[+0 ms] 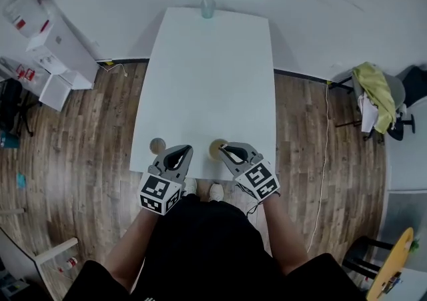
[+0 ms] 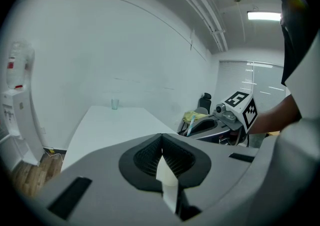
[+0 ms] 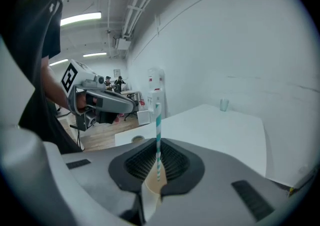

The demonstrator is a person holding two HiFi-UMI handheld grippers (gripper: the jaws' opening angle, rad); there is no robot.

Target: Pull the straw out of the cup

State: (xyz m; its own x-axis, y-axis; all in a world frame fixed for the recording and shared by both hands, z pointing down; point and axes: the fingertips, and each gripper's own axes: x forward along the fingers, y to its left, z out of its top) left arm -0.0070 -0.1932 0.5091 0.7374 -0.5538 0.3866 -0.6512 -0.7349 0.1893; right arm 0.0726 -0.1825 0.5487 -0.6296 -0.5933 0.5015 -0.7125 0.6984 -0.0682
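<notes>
— Since the right hand-held gripper [image 3: 158, 146] has its jaws pinched on the straw [image 3: 158, 120], is that a good spot to hold?

— I think so. It holds low down, just over the brown cup [image 3: 150, 191]. The cup sits at the near edge of the table [image 1: 207, 79]. The straw looks thin, light and easy to squash, so a soft pinch and a straight pull up seem best.

— Will the cup tip?

— It may, because it looks like light paper. The left hand-held gripper [image 2: 162, 142] is pressed together on nothing, by the same edge.
</notes>
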